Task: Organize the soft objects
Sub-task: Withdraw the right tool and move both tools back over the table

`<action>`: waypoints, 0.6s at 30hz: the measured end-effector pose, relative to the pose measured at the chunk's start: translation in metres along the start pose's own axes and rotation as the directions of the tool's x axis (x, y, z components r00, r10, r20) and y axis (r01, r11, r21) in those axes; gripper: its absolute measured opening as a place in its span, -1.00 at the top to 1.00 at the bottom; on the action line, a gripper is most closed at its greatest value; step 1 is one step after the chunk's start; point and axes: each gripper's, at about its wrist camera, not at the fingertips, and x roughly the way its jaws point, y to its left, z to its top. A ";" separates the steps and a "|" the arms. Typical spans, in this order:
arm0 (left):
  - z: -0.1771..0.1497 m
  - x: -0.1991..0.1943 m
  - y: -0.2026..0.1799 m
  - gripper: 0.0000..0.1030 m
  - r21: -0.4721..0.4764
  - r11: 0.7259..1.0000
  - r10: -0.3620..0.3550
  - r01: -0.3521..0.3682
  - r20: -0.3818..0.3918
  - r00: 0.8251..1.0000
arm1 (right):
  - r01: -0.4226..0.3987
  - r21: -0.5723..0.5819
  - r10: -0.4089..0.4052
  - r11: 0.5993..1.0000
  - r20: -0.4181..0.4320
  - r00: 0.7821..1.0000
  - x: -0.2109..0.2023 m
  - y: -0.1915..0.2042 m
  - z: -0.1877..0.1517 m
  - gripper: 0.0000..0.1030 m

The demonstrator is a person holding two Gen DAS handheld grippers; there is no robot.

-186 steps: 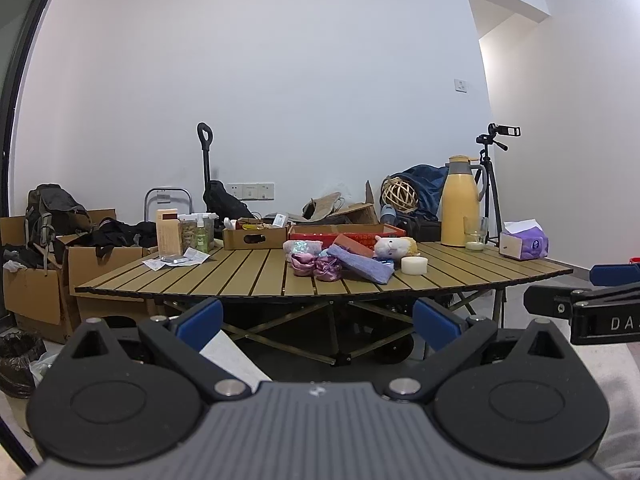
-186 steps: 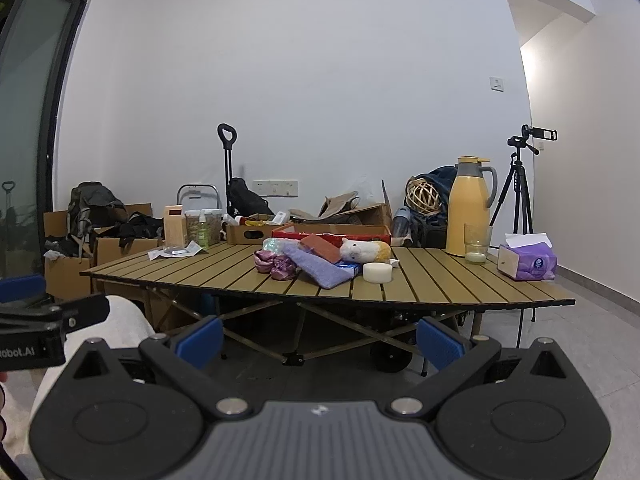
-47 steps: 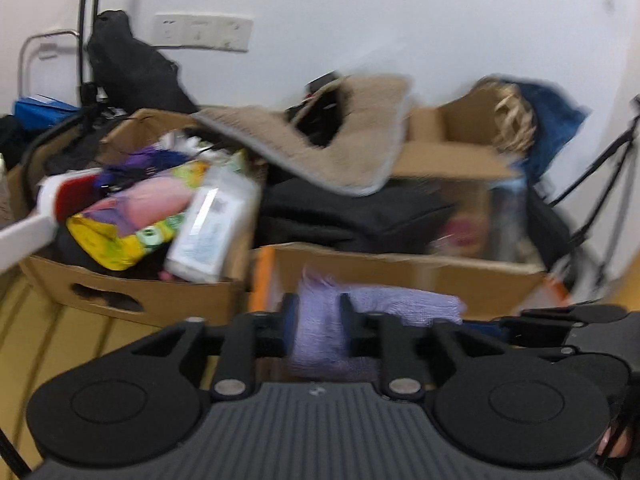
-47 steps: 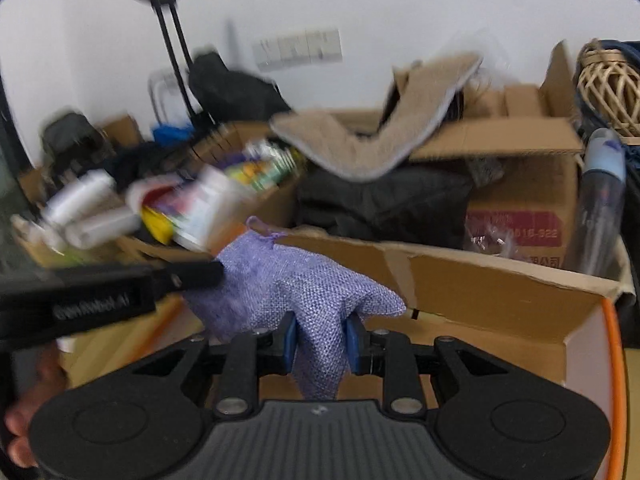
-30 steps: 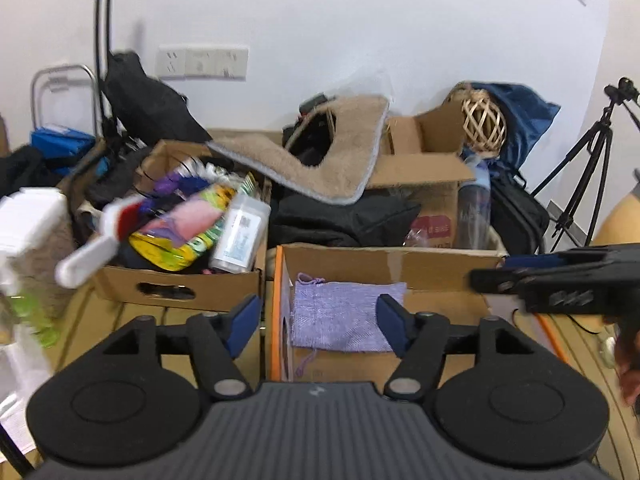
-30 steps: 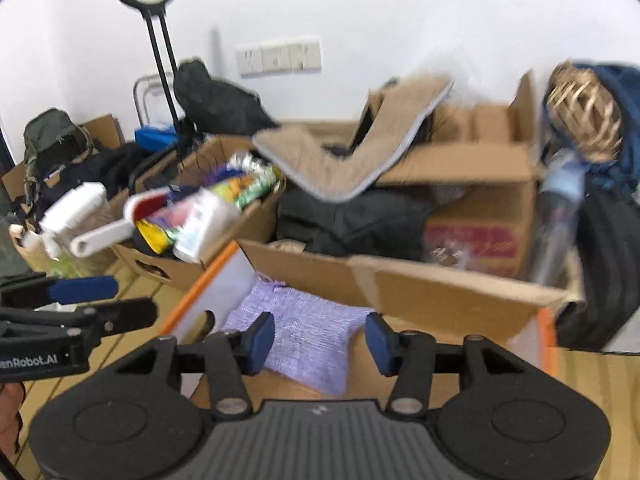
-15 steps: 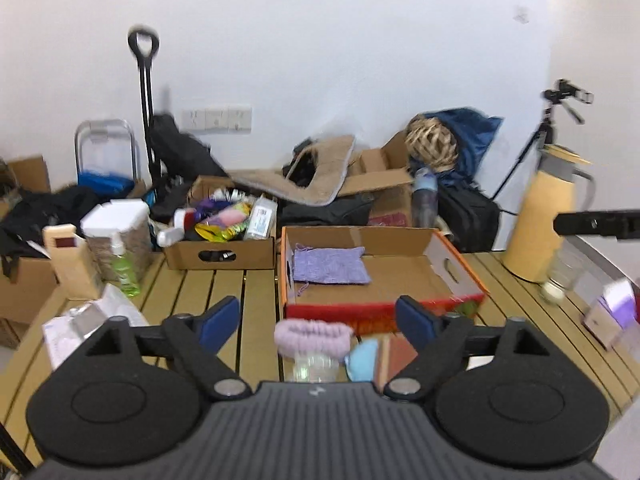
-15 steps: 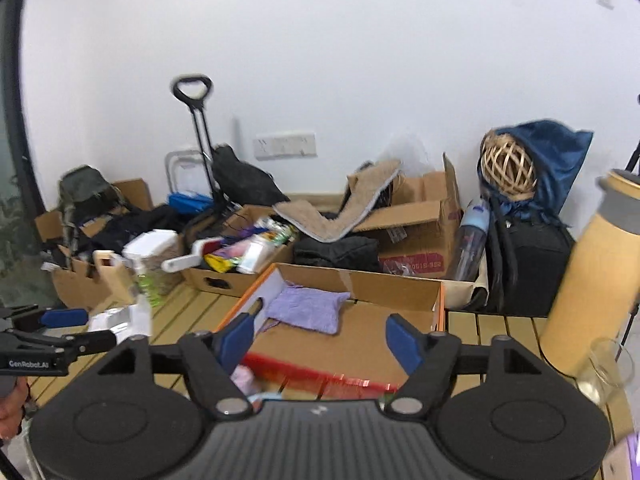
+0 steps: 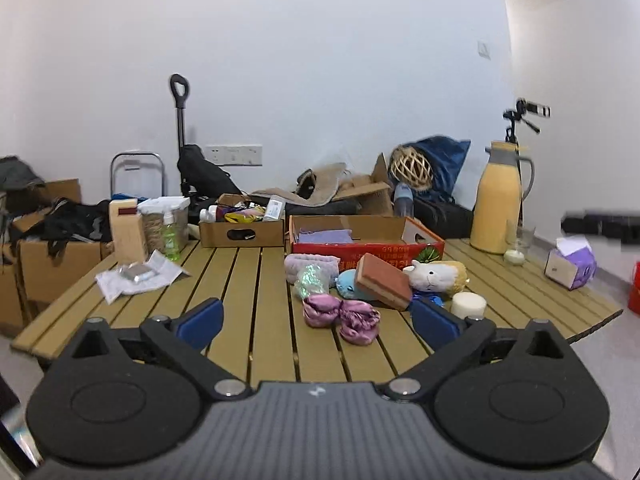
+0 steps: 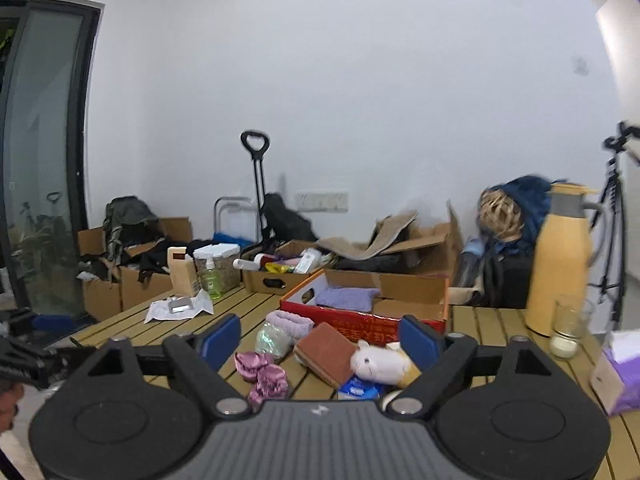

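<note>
With both grippers [image 9: 316,318] [image 10: 320,338] spread and empty, having just been opening, pick the satin scrunchie [image 9: 341,317] nearest, well before the box [image 9: 366,245], pinching its bunched middle.

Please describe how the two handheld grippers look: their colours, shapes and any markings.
Both grippers look alike. The left gripper has a dark grey ribbed body, two round black discs at its sides, black angled link arms with silver pivot screws, and blue pads on its fingers. The right gripper has the same build and blue pads. A small white logo sits on each body. No cables or sleeves are visible.
</note>
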 end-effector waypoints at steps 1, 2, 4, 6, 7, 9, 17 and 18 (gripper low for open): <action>-0.005 -0.005 -0.002 -1.00 0.004 1.000 -0.002 0.002 0.002 1.000 | 0.022 -0.002 -0.022 1.000 0.011 1.000 -0.009 0.006 -0.012 -0.77; -0.009 -0.009 -0.005 -1.00 0.014 1.000 0.002 -0.002 0.001 1.000 | 0.050 -0.004 -0.050 0.999 0.016 0.999 -0.019 0.013 -0.026 -0.77; -0.013 -0.014 -0.011 -1.00 0.036 0.999 -0.002 0.002 0.001 1.000 | 0.080 0.013 -0.081 0.997 0.009 0.997 -0.029 0.019 -0.046 -0.78; -0.013 -0.016 -0.014 -1.00 0.042 0.999 -0.016 0.015 0.009 1.000 | 0.073 0.018 -0.072 0.997 -0.031 0.997 -0.032 0.021 -0.059 -0.78; -0.014 -0.015 -0.013 -1.00 0.036 0.999 -0.018 0.017 0.014 1.000 | 0.069 0.002 -0.068 0.998 -0.047 0.997 -0.032 0.022 -0.062 -0.78; -0.016 -0.013 -0.013 -1.00 0.013 1.000 -0.020 0.019 0.014 1.000 | 0.096 -0.028 -0.098 0.995 -0.045 0.994 -0.033 0.021 -0.065 -0.78; -0.032 0.013 -0.010 -1.00 -0.029 0.999 -0.017 0.015 -0.036 0.999 | 0.136 -0.054 -0.138 0.989 -0.028 0.990 -0.025 0.031 -0.079 -0.82; -0.035 0.020 -0.011 -1.00 -0.034 0.999 -0.016 0.015 -0.047 0.999 | 0.141 -0.064 -0.144 0.988 -0.036 0.989 -0.021 0.033 -0.083 -0.82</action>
